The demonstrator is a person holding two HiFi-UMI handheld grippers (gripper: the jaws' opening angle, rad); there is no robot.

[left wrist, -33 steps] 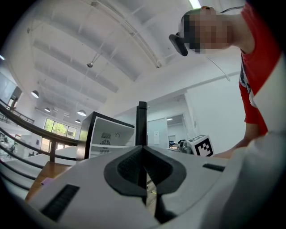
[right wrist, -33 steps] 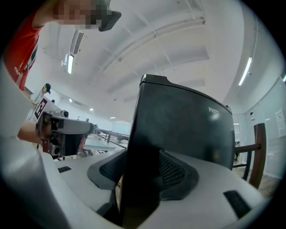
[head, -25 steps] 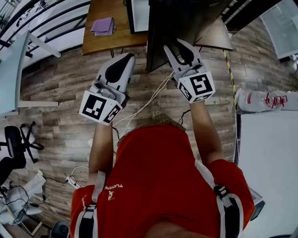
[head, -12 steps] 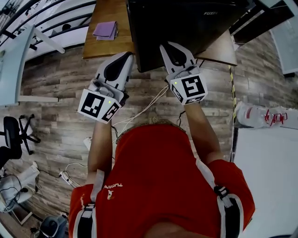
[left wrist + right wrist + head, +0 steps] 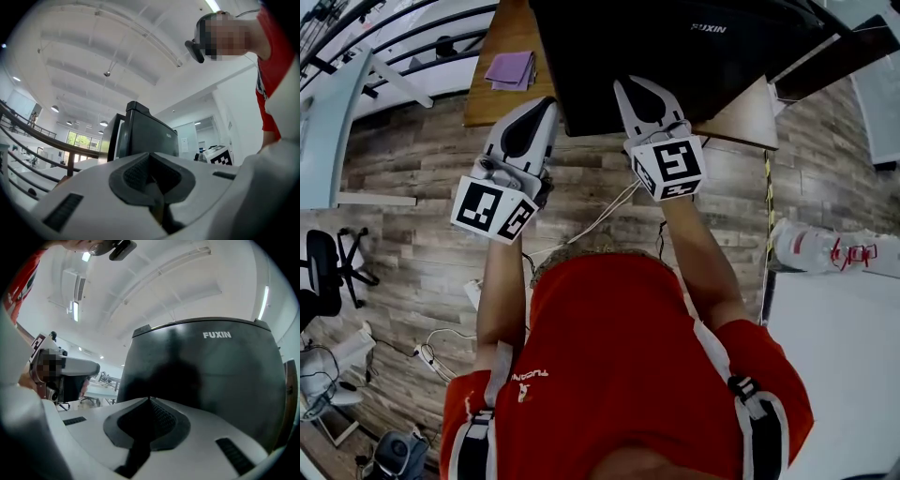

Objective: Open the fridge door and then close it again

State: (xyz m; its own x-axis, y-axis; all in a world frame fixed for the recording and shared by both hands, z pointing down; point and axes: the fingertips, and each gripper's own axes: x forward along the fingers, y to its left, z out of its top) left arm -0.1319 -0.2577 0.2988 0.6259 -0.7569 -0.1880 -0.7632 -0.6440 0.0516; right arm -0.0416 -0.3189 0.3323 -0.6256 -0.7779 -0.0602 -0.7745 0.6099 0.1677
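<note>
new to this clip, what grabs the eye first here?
The black FUXIN fridge dominates the top of the head view, standing on a wooden table. Both grippers point at it from below: the left gripper is shut and empty, and the right gripper has just closed its jaws on nothing. The person's red shirt fills the lower half.

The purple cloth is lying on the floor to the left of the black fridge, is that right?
No. The purple cloth lies on the wooden table, not the floor, to the left of the black fridge. The head view shows it.
</note>
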